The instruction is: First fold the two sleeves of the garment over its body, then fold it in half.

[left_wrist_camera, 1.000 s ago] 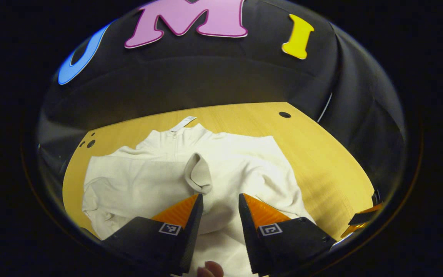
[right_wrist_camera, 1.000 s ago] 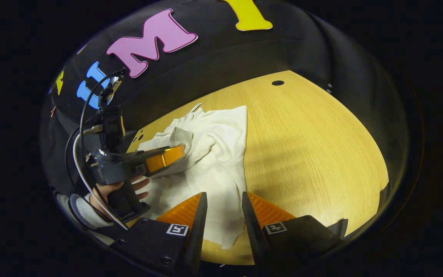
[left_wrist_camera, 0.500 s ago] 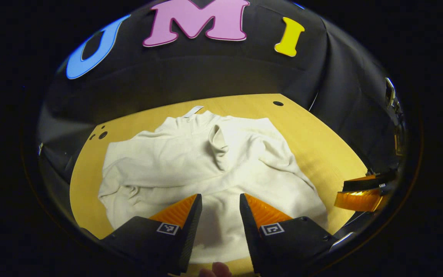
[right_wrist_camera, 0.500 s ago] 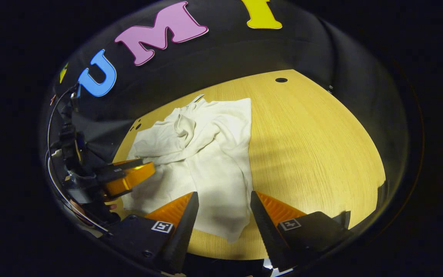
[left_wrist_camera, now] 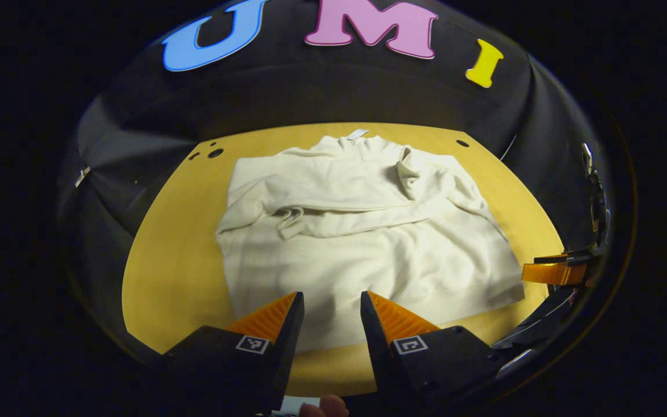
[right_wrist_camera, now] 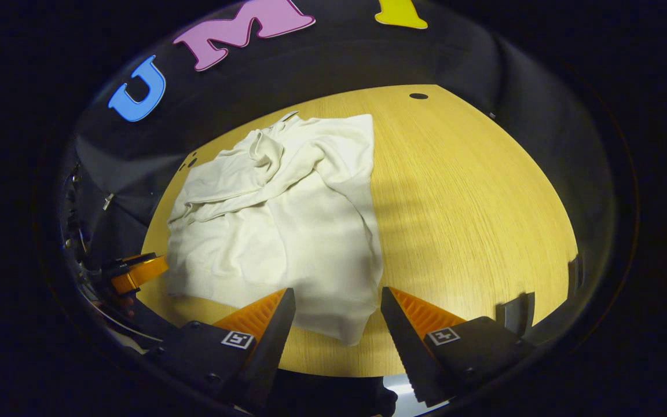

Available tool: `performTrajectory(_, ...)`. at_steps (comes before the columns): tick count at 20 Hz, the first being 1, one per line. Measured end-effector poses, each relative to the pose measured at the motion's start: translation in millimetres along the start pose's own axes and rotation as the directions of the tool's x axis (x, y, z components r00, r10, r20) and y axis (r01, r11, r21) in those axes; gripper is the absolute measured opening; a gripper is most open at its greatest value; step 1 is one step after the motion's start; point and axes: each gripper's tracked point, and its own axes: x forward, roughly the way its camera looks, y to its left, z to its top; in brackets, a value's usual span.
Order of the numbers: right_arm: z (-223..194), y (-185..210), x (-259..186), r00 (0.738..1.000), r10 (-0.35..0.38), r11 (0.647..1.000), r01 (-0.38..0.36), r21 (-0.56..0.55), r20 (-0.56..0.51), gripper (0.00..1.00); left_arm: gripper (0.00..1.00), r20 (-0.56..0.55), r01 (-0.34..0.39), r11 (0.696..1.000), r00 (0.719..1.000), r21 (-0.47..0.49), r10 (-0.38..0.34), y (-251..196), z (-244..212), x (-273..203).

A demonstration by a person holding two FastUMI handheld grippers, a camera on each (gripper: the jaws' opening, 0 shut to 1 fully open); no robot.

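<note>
Broadly, the wooden table [right_wrist_camera: 472, 197] lies bare to the right of the cream garment [right_wrist_camera: 287, 226] in the right gripper view, with a narrower bare strip at its left edge in the left gripper view. Both sleeves lie folded across its body; the long axis runs from the near hem to the far collar [left_wrist_camera: 362, 142]. The left gripper [left_wrist_camera: 332, 315] and right gripper [right_wrist_camera: 336, 313] hover at the hem, fingers apart, holding nothing.
</note>
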Motion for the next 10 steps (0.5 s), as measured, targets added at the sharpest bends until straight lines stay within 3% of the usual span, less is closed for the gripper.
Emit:
performTrajectory(6,-11,-7,13,0.997,-0.063,0.998,0.063,-0.008,-0.041,0.92,0.63,-0.07,-0.104,0.99,0.993,-0.091,0.098,54,-33,7)
performTrajectory(10,-16,-7,23,0.995,-0.075,0.997,0.074,-0.005,-0.059,0.92,0.63,-0.107,-0.143,0.987,0.985,-0.072,0.135,70,-49,24)
